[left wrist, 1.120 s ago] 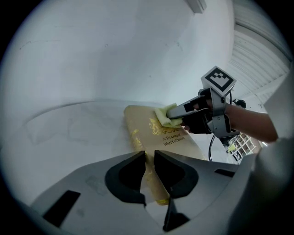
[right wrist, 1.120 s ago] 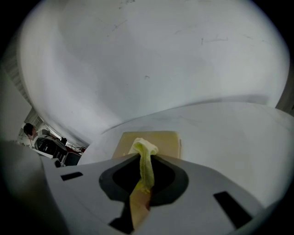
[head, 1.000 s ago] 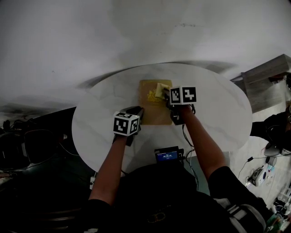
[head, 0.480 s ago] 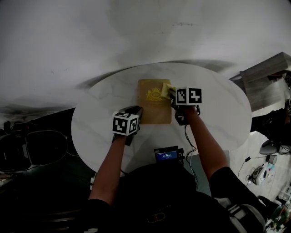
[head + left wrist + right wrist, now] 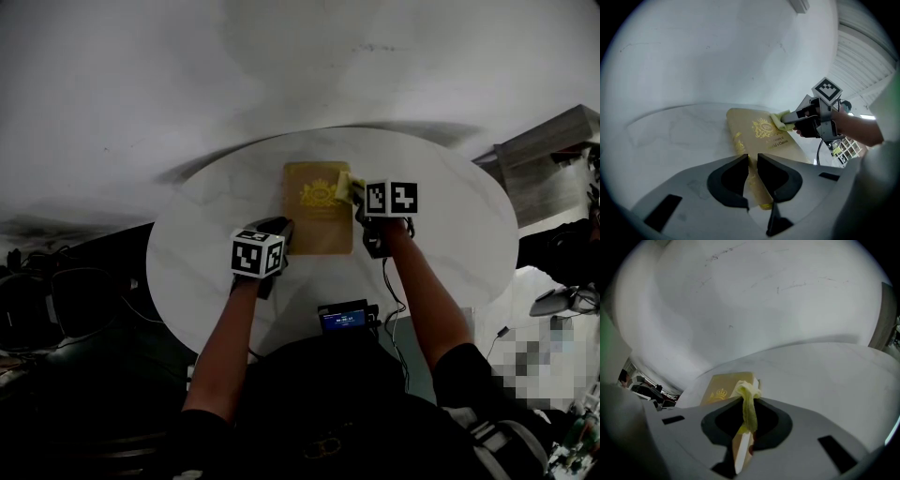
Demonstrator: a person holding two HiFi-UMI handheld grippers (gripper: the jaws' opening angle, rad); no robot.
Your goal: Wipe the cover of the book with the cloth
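Crumpled yellow cloth (image 5: 345,186) on rectangular gilt-stamped book (image 5: 317,225)

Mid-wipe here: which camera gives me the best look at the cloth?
The right gripper view: the cloth is close and central, a yellow strip pinched between the right gripper's closed jaws. The left gripper view shows it smaller, bunched on the book's far corner. The head view shows only a pale patch at the book's right edge.
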